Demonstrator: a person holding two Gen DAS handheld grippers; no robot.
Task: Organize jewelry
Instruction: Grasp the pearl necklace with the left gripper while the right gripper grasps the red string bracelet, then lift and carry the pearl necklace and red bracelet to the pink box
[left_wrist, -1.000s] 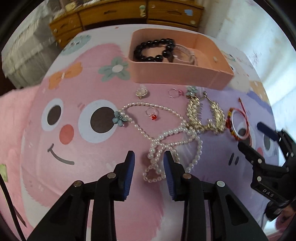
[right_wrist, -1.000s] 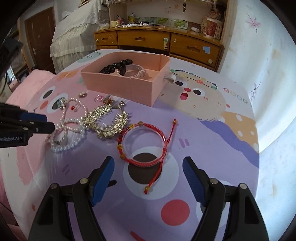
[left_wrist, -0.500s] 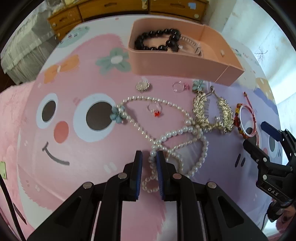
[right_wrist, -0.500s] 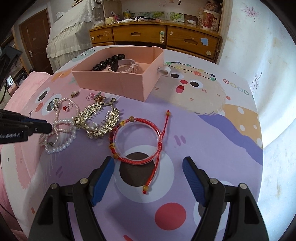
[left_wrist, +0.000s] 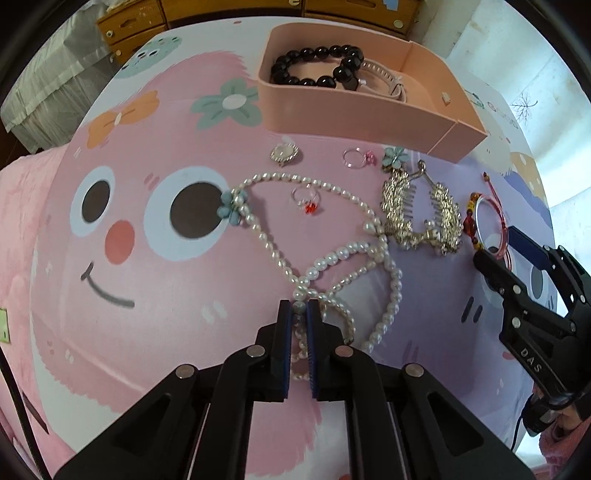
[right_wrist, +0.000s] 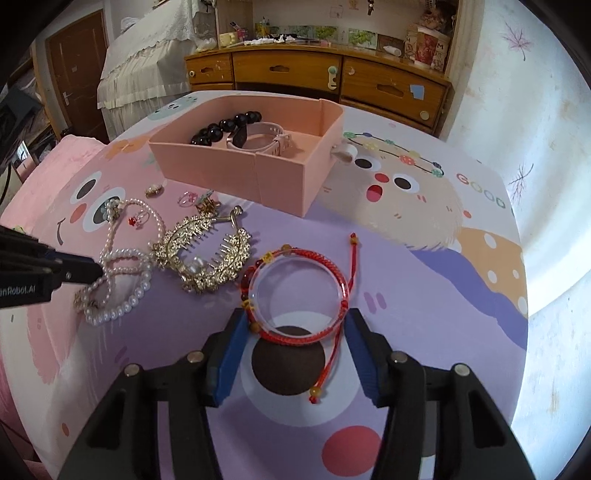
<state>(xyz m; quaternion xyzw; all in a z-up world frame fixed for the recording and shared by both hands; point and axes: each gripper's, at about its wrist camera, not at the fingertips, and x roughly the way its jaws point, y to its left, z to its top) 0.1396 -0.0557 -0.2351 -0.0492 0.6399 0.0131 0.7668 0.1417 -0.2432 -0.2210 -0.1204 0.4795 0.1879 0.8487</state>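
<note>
A pearl necklace (left_wrist: 332, 258) lies looped on the cartoon tablecloth. My left gripper (left_wrist: 298, 314) is shut on its near strand; it also shows in the right wrist view (right_wrist: 96, 271). A red cord bracelet (right_wrist: 299, 291) around a clear bangle lies between the pads of my right gripper (right_wrist: 295, 336), which is open around its near half. In the left wrist view the right gripper (left_wrist: 498, 247) sits at the bracelet (left_wrist: 487, 221). A pink box (left_wrist: 369, 110) holds a black bead bracelet (left_wrist: 314, 70) and a watch (right_wrist: 258, 138).
Gold hair combs (left_wrist: 417, 210) lie between necklace and bracelet. Small rings (left_wrist: 306, 201), a pink ring (left_wrist: 356, 157), a round brooch (left_wrist: 283, 153) and a teal flower clip (left_wrist: 395, 157) lie before the box. A wooden dresser (right_wrist: 317, 74) stands behind the table.
My left gripper moved forward and shut on the pearl necklace. My right gripper moved forward so its open fingers now flank the red bracelet, narrowing somewhat.
</note>
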